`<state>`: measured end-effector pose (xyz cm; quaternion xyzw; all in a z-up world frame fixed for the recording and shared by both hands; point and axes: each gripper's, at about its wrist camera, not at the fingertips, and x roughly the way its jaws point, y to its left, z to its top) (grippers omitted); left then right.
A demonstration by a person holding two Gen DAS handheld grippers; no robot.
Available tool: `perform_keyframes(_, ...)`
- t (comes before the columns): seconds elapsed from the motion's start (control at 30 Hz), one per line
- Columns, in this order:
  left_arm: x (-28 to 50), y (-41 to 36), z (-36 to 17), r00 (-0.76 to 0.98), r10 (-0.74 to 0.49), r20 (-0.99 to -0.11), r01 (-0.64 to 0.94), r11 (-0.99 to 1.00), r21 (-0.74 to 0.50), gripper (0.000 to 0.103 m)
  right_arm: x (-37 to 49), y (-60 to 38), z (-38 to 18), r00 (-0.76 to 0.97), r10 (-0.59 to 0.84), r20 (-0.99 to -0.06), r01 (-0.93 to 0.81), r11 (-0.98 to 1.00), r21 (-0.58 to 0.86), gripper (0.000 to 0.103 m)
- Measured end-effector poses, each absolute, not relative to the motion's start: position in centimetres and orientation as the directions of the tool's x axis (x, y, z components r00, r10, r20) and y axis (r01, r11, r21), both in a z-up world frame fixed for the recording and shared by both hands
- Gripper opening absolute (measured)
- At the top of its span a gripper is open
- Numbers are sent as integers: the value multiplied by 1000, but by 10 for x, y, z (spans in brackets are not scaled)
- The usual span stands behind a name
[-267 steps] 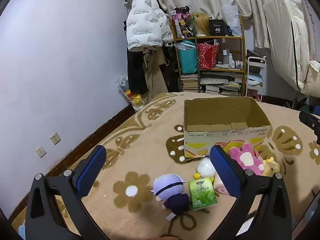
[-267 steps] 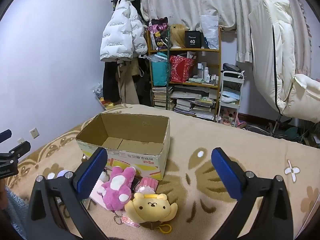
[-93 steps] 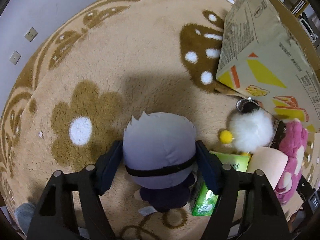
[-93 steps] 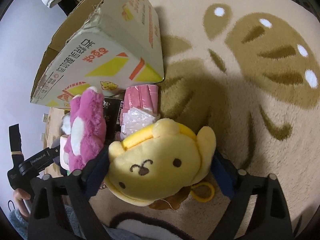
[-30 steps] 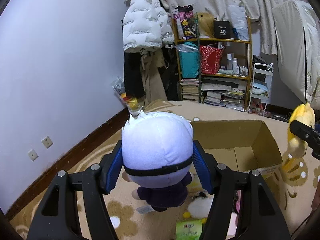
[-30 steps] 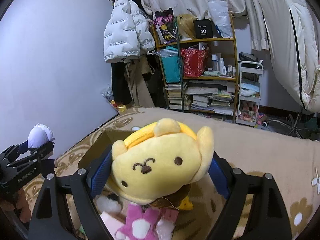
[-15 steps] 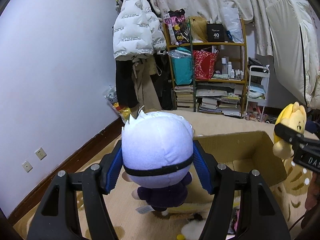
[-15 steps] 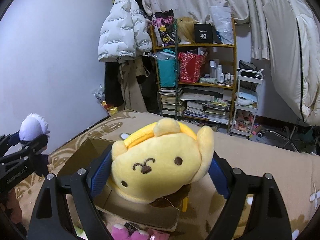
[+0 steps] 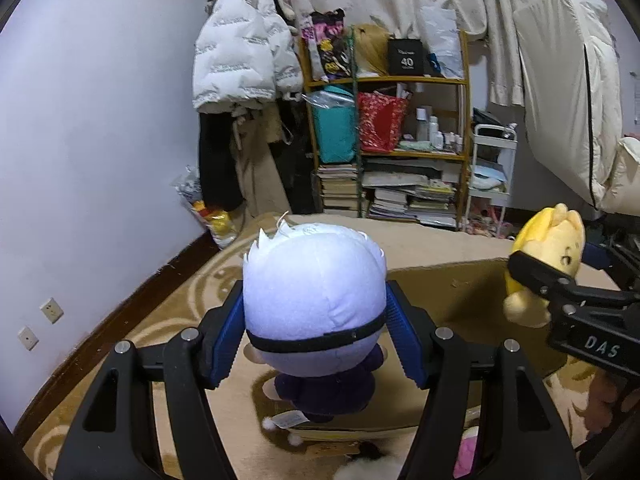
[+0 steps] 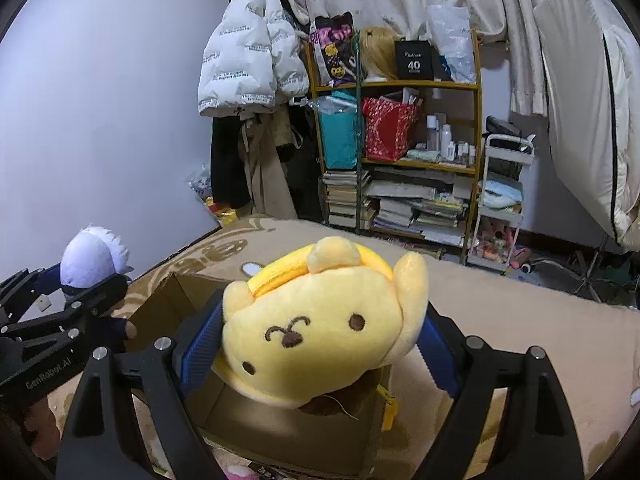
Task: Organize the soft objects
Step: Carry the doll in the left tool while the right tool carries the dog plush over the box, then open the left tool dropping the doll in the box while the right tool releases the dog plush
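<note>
Blue pads of the left gripper [image 9: 315, 336] press on both sides of the white-haired doll [image 9: 316, 312], so its jaws are clamped on the doll's round head, with the dark body hanging below, above the near wall of the cardboard box [image 9: 452, 292] on the beige patterned rug [image 9: 168, 336]. At the right edge of this left wrist view, the right gripper [image 9: 560, 276] carries the yellow plush dog [image 9: 548, 240] over the box. From the right wrist, the right gripper [image 10: 320, 344] has its jaws clamped on the yellow plush dog [image 10: 320, 320], held face-up above the open cardboard box [image 10: 168, 304]. At left, the left gripper [image 10: 80, 284] holds the white-haired doll [image 10: 94, 256] just beside the box's left wall.
</note>
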<state>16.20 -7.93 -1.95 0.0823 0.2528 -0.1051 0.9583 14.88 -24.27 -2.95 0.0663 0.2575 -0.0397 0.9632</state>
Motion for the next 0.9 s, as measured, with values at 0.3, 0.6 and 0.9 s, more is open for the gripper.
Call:
perform_keyframes(0.3, 174, -83, -38, 781, -199, -592, 285, 957, 55, 66, 156, -246, -49, 833, -41, -552, 123, 986, 111, 92)
perform_keyframes(0.6, 180, -77, -52, 730, -206, -651, 284, 959, 15, 66, 158, -245, -62, 808, -39, -587, 122, 987, 102, 92)
perform_keyframes(0.9, 185, -72, -59, 698, -198, -688, 272, 962, -1, 68, 158, -246, -66, 796, -21, -605, 113, 987, 114, 95)
